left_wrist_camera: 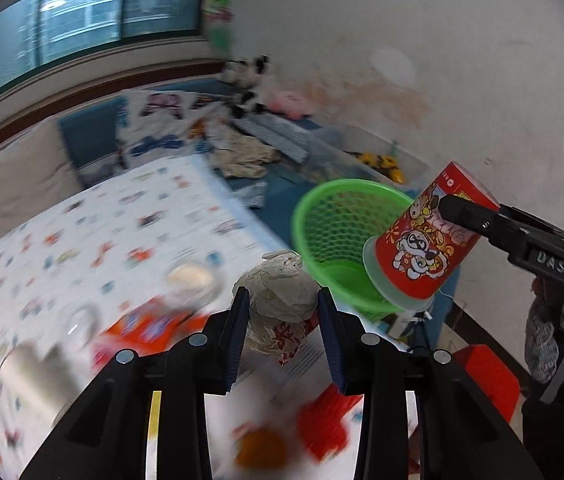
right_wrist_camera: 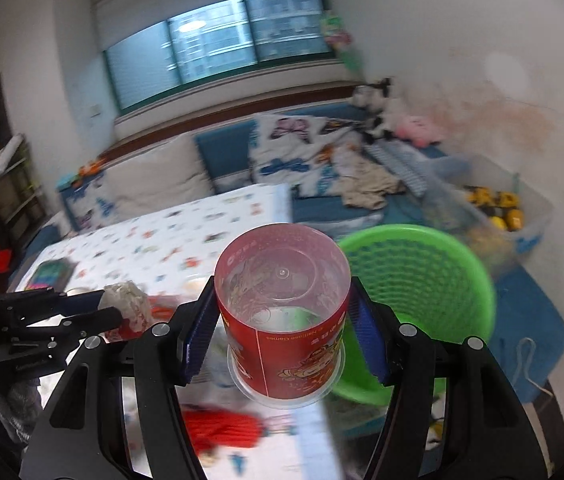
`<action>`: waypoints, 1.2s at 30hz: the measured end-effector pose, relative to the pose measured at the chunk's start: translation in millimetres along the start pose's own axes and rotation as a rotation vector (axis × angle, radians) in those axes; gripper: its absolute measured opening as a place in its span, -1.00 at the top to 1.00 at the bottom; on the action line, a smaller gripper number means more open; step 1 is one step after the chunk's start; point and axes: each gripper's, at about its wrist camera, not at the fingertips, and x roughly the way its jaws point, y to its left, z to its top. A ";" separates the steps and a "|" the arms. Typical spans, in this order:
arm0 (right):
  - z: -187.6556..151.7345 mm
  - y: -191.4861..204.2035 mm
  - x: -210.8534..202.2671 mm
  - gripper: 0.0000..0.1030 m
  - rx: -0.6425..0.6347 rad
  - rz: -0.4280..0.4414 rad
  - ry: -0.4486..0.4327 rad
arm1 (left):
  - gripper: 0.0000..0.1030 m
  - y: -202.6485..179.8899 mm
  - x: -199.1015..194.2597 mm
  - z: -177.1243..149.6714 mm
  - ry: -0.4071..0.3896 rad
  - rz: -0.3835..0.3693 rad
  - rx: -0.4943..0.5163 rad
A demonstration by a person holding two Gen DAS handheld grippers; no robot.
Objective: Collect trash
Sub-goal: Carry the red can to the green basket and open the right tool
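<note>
My left gripper is shut on a crumpled paper wrapper, white with a red printed part, held above the table. It also shows in the right wrist view, at the left. My right gripper is shut on a red cartoon-printed plastic tub with a clear bottom, held upside down. In the left wrist view the tub hangs in front of a green mesh basket. The basket stands just right of the tub, beyond the table's edge.
A table with a patterned white cloth carries blurred red, orange and silver items near me. A blue sofa with cushions and soft toys lies behind. A clear bin of yellow toys stands by the wall. A red stool is below right.
</note>
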 end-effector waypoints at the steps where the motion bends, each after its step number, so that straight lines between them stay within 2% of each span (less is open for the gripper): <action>1: -0.2 -8.3 -0.5 -0.22 0.010 -0.015 -0.002 | 0.34 -10.1 14.2 8.9 0.014 -0.011 0.023; 7: -5.0 -54.9 2.9 -0.22 0.072 -0.084 0.001 | 0.34 -59.4 79.3 39.3 0.090 -0.065 0.087; 13: -12.5 -83.3 11.5 -0.22 0.110 -0.121 0.022 | 0.33 -83.6 134.3 52.0 0.171 -0.108 0.086; 16: -14.5 -92.6 17.5 -0.22 0.128 -0.126 0.034 | 0.03 -86.1 155.5 55.2 0.200 -0.109 0.078; 18: -15.9 -95.2 21.1 -0.22 0.135 -0.127 0.041 | -0.25 -86.6 164.0 56.1 0.211 -0.106 0.076; 20: -16.7 -95.9 24.0 -0.22 0.139 -0.132 0.047 | -0.43 -87.1 166.6 56.7 0.205 -0.109 0.072; 21: -16.7 -96.9 25.8 -0.22 0.140 -0.134 0.050 | -0.45 -87.2 165.7 56.8 0.201 -0.108 0.070; 26: -16.6 -101.8 46.6 -0.22 0.144 -0.130 0.074 | -0.45 -80.7 155.4 56.9 0.194 -0.096 0.068; 36: -20.8 -112.2 101.7 -0.23 0.121 -0.179 0.149 | -0.53 -49.8 98.9 50.2 0.114 -0.064 0.039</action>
